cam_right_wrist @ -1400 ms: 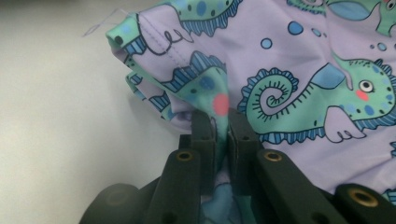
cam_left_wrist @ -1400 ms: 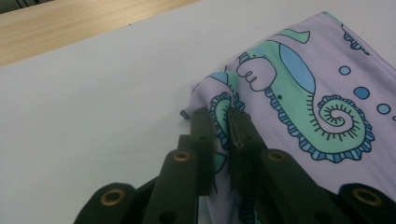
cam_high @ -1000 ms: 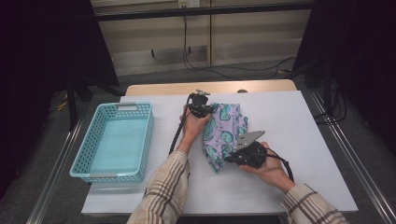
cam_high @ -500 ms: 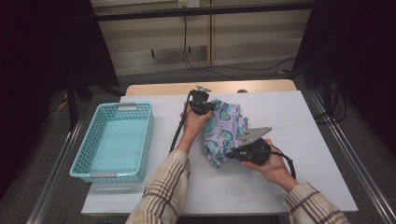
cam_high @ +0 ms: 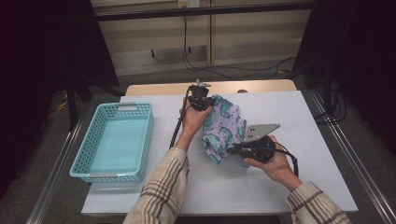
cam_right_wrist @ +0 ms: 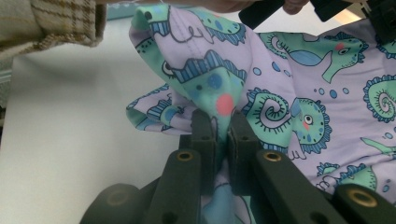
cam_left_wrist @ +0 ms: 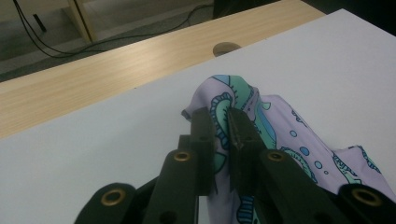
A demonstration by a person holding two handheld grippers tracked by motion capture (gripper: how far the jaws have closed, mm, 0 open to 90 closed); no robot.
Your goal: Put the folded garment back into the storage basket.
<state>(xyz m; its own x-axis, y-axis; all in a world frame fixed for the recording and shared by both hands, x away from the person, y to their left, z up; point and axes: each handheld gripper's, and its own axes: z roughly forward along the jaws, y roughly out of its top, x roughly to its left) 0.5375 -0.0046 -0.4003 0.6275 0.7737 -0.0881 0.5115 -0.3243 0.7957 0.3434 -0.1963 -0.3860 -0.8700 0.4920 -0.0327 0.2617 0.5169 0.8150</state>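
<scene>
My right gripper point(cam_high: 232, 150), shifted toward 3 o'clock, and left gripper point(cam_high: 212, 100) both pinch the soft lilac sea-creature-print cloth point(cam_high: 225, 126).

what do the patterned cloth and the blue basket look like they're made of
The cloth looks like a thin, smooth stretch knit, perhaps a synthetic: it drapes in soft folds, shows a stitched seam and carries a printed seahorse pattern. The basket looks like moulded plastic, judging by its even turquoise colour, its slight sheen and the regular lattice of holes in its walls.
</scene>
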